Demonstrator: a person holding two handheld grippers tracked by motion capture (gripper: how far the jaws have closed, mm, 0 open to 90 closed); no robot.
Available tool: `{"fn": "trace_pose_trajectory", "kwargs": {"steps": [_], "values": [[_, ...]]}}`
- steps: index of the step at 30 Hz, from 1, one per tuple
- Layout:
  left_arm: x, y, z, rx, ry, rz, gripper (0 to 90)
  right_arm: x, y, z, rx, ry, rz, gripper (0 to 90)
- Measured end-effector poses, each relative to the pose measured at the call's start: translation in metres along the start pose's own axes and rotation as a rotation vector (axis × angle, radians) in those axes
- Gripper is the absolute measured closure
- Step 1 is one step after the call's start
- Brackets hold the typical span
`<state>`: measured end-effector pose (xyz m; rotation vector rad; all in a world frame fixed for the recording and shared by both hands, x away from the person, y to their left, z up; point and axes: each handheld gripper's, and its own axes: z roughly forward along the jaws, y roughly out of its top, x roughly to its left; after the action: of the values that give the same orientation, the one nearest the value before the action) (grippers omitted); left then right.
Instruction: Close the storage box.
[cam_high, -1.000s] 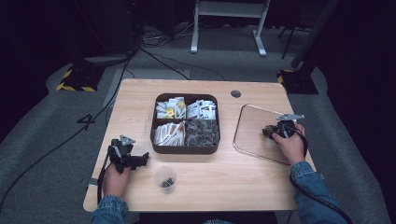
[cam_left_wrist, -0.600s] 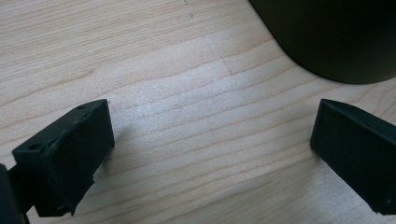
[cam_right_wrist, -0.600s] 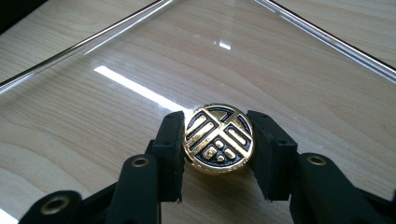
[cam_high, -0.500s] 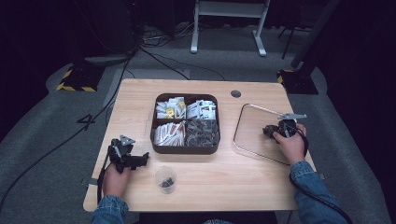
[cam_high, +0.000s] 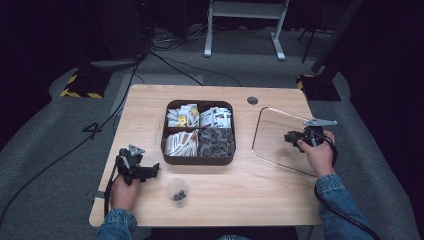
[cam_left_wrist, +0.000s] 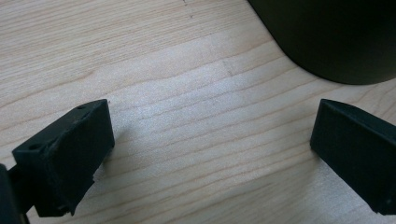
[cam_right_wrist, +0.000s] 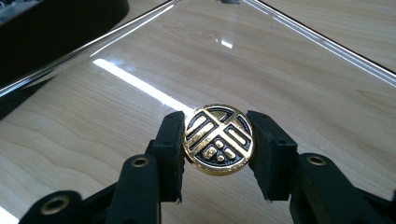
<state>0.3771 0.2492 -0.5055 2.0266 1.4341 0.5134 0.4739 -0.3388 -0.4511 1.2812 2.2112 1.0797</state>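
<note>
The right gripper (cam_right_wrist: 218, 158) pinches a round gold-and-black medallion (cam_right_wrist: 218, 140) by its edges, one jaw against each side; its face shows raised gold bars and small dots set in a black ground inside a gold ring, like a stylised emblem. It is held just above the clear plastic tray (cam_right_wrist: 289, 60), whose shiny surface throws a bright streak of glare across the wood grain beneath. In the high view the right gripper (cam_high: 300, 137) sits over the tray's (cam_high: 270, 130) right part, but the medallion itself is too small to make out there. The left gripper (cam_left_wrist: 212, 149) has its jaws spread wide over bare wooden table (cam_left_wrist: 177, 84), with nothing between them; a dark rounded object fills the upper right corner, cut off by the frame. From above, the left gripper (cam_high: 150, 171) rests near the table's front left, beside a small clear cup (cam_high: 177, 191) holding something dark. The brown four-compartment box (cam_high: 199, 159) holds white and dark pieces too blurred to identify.
</note>
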Motion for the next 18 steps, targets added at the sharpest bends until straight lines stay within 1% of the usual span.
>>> {"fn": "trace_pose_trajectory", "kwargs": {"steps": [6, 18], "values": [[0.000, 0.000, 0.000, 0.001, -0.001, 0.005, 0.0, 0.007, 0.008, -0.010, -0.017, 0.020, -0.005, 58.5], [0.000, 0.000, 0.000, 0.000, 0.000, 0.003, 0.1, 0.021, 0.020, -0.024, -0.052, 0.052, -0.031, 58.5]]}}
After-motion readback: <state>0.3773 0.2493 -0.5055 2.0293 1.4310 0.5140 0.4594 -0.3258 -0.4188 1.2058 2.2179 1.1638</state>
